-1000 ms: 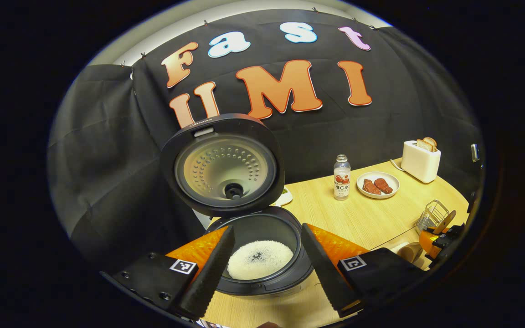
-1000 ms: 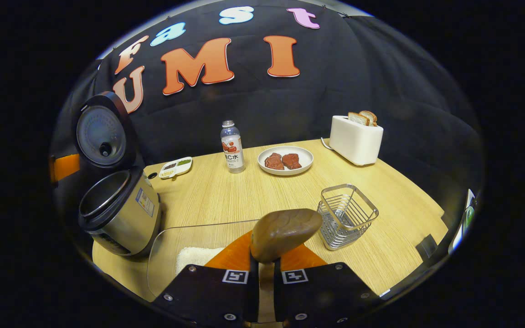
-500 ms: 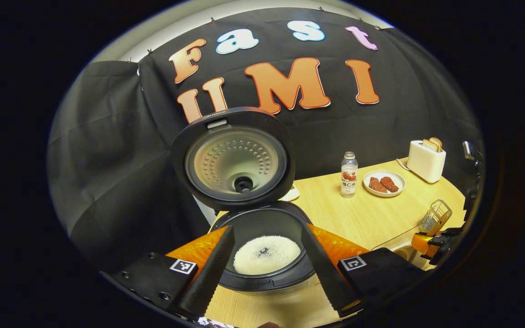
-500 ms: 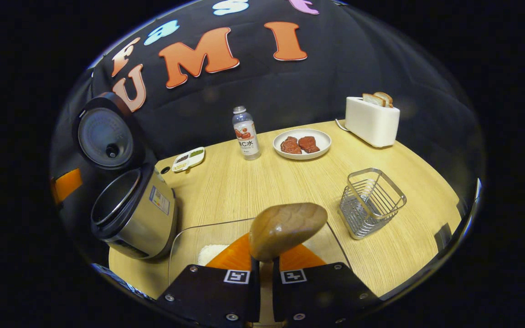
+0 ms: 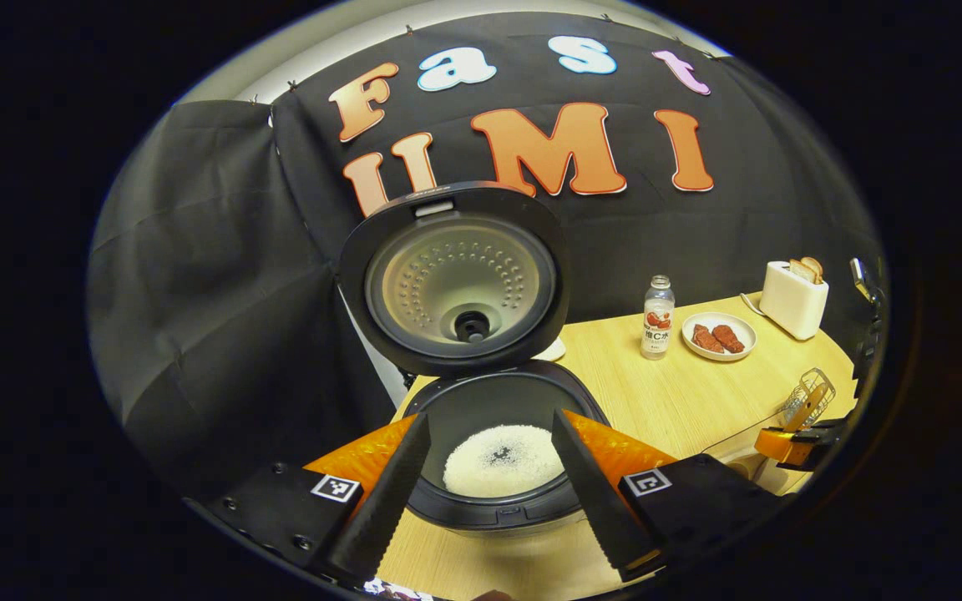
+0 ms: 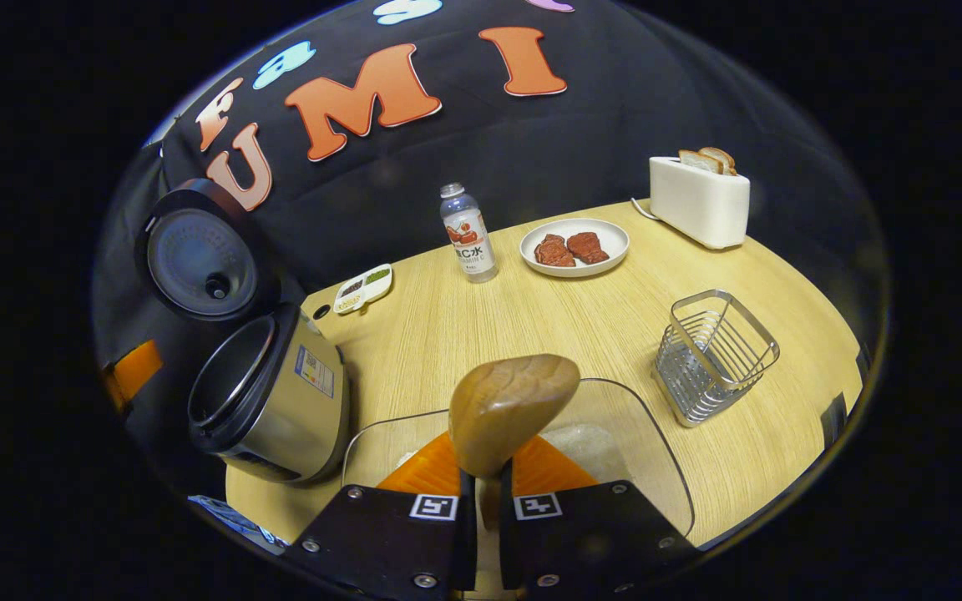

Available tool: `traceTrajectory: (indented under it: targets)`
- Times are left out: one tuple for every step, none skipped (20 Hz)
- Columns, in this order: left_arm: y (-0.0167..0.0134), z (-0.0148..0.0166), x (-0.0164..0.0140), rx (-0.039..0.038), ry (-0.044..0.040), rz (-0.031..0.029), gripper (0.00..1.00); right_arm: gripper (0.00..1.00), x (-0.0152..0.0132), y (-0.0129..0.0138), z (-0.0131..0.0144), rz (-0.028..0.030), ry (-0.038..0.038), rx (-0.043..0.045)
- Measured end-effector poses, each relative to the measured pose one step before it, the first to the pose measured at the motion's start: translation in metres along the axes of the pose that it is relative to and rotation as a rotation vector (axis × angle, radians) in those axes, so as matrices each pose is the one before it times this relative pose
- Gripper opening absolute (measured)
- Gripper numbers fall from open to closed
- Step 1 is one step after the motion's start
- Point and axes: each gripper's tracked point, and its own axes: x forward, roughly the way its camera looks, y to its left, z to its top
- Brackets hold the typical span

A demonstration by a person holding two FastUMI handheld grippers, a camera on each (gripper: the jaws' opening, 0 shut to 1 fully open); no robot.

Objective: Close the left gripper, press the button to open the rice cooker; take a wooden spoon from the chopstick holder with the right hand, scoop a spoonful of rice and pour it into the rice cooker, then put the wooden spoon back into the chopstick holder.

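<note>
Left gripper view
Left tool [image 5: 489, 492]: released, its two fingers spread wide and grasping nothing, poised over the front of the rice cooker [image 5: 502, 455].
Cooker: lid [image 5: 456, 280] stands upright and open; one mound of rice [image 5: 504, 459] lies in the pot, near the counter's [image 5: 681, 401] left edge.
Right tool [image 5: 790, 441]: seen far off toward the counter's right edge, beside the chopstick holder [image 5: 807, 399].

Right gripper view
Right tool [image 6: 481, 509]: clenched on the wooden spoon [image 6: 510, 409], both fingers pinching the handle just below the bowl.
Spoon position: bowl up, above the clear tray [image 6: 656, 467] at the counter's near edge; the tray holds loose rice [image 6: 589, 438].
Holder: wire basket near the right edge, with nothing showing inside it.

Handling, as a judgement
Spoon: likely light and stiff; smooth wood may twist in a pinch, so a hold on the handle is best, kept level once loaded.
Rice: loose grains, quick to spill.

Count
Spoons: one. Cookers: one. Trays: one. Holders: one. Bottle [image 6: 466, 234]: one. Plate [image 6: 574, 250]: one, two pieces on it. Toaster [image 6: 698, 204]: one. Small dish [image 6: 364, 288]: one.
</note>
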Motion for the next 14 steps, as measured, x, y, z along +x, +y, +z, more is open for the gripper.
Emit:
traceTrajectory:
  targets:
    - [0.00182,-0.00165,0.00060,-0.00175,0.00512,0.00045,0.90,0.11,-0.00054,0.00170,-0.00080,0.00655,0.01674,0.02346]
    - [0.00138,-0.00090,-0.00053,-0.00130,-0.00153,-0.00052,0.99,0.11,-0.00045,0.00226,-0.00241,0.01126,0.01781,0.03396]
    - [0.00188,-0.00016,0.00011,0.00081,-0.00152,0.00056,0.99,0.11,0.00054,0.00282,-0.00009,0.00578,0.00574,0.02540]
    - [0.00176,-0.00121,0.00016,0.00144,-0.00018,0.00003,0.99,0.11,0.00034,-0.00013,-0.00030,-0.00164,-0.00298,-0.00133]
    - [0.00156,0.00044,0.00091,-0.00026,-0.00119,-0.00139,0.90,0.10,-0.00019,0.00111,-0.00103,0.00028,0.00028,-0.01230]
    - [0.00149,-0.00147,0.00039,-0.00080,0.00069,-0.00186,0.90,0.11,-0.00240,0.00327,-0.00110,-0.00062,-0.00199,-0.01071]
    - [0.00160,-0.00079,0.00188,-0.00175,0.00170,-0.00263,0.99,0.11,-0.00102,0.00253,-0.00108,-0.00024,0.00098,-0.01197]
    - [0.00182,-0.00041,0.00014,-0.00363,-0.00056,-0.00256,0.99,0.11,-0.00140,0.00281,-0.00087,0.00409,0.00052,-0.00911]
    - [0.00073,-0.00015,0.00043,-0.00625,-0.00272,-0.00587,0.99,0.10,-0.00053,0.00285,-0.00108,0.00591,0.00230,-0.00596]
    - [0.00110,-0.00131,0.00024,-0.00556,-0.00087,-0.00432,0.99,0.11,-0.00089,0.00207,-0.00010,0.00280,0.00050,0.00095]
    - [0.00084,-0.00090,0.00076,-0.00267,-0.00079,-0.00415,0.99,0.10,-0.00024,0.00203,-0.00167,0.00116,0.00450,-0.00297]
    - [0.00033,-0.00090,0.00051,-0.00076,0.00137,-0.00502,0.99,0.11,-0.00043,0.00031,-0.00005,0.00008,0.00160,-0.00070]
    - [0.00122,-0.00183,-0.00101,-0.00190,-0.00028,-0.00577,0.99,0.10,0.00037,0.00154,-0.00059,0.00286,0.01154,-0.00287]
    - [0.00145,-0.00166,-0.00013,-0.00331,-0.00115,-0.00272,0.99,0.10,-0.00113,0.00083,-0.00185,0.00829,0.01350,0.00875]
